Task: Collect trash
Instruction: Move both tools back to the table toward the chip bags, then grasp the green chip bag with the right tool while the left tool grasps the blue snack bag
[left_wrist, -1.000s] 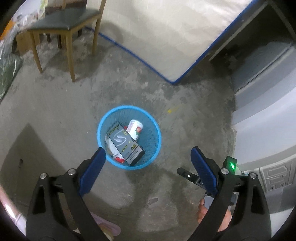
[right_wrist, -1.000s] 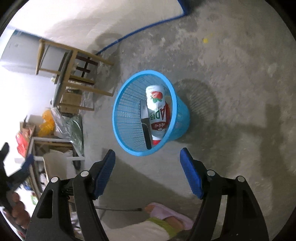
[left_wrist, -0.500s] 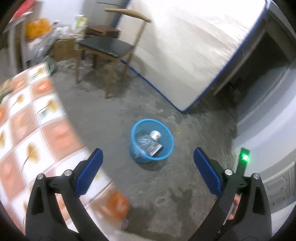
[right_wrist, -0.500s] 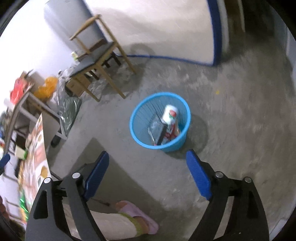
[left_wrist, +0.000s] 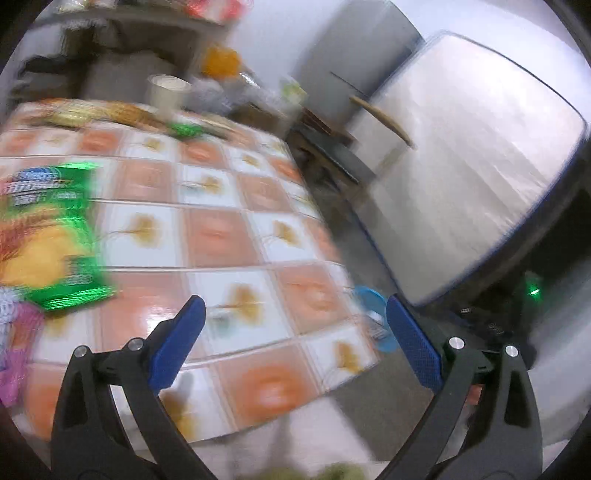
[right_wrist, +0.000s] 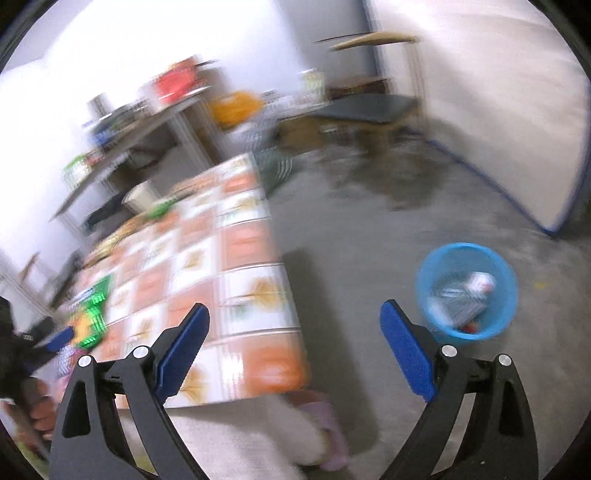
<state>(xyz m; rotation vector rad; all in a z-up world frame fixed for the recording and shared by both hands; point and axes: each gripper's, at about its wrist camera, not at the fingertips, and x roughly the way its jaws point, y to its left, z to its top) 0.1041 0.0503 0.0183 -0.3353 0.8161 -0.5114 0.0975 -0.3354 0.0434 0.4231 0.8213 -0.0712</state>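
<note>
**Supervisor:** Report what is obscured.

**Operator:** Both views are motion-blurred. From the left wrist I see the blue trash basket (left_wrist: 369, 301) only as a sliver past the far corner of the table (left_wrist: 221, 236); the table edge hides the rest. I cannot read the print on the green snack bag (left_wrist: 51, 236), which is cut off at the left border. Items at the table's far end are smeared; I make out one pale cup (left_wrist: 166, 92) and nothing more with certainty.

**Supervisor:** Counts?

**Operator:** One basket (right_wrist: 467, 291), whole in the right wrist view, standing on the concrete floor (right_wrist: 369, 240) well apart from the table. Inside it I count one white bottle (right_wrist: 480, 284) and one dark flat item, indistinct. One green bag on the table. One chair (right_wrist: 369, 107), blurred.

**Supervisor:** Grippers?

**Operator:** Left gripper (left_wrist: 291, 325): jaws spread wide, nothing between them. Right gripper (right_wrist: 293, 326): jaws have just been opening, released, nothing between them.
</note>
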